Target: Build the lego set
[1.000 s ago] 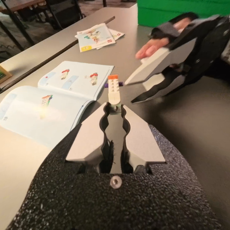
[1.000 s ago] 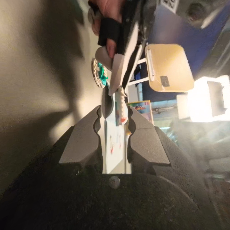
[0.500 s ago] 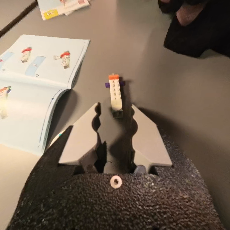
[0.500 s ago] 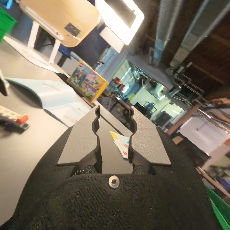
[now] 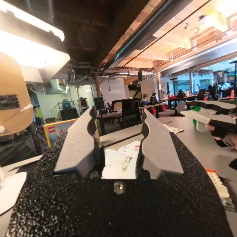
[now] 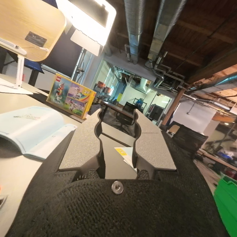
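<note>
The white lego assembly (image 5: 218,187) with an orange end lies flat on the grey table (image 5: 200,147), at the lower right of the left wrist view. My left gripper (image 5: 118,110) is open and empty, tilted up above the table, to the left of the assembly. My right gripper (image 6: 118,110) is open and empty, also pointing across the room. It shows in the left wrist view (image 5: 184,107) at the far right, held by a gloved hand (image 5: 223,136). The open instruction booklet (image 5: 120,162) lies under my left gripper's fingers and shows in the right wrist view (image 6: 32,127).
The lego box (image 6: 71,98) stands at the table's far edge. Small booklets (image 6: 123,151) lie ahead of my right gripper. A green bin (image 6: 225,200) sits at the right. A white plate (image 5: 10,189) lies at the lower left. A wooden board on a white stand (image 6: 25,25) rises at the left.
My left gripper opened and let go of the white assembly, which now lies on the table. Both grippers drew back from it and tilted up toward the room.
</note>
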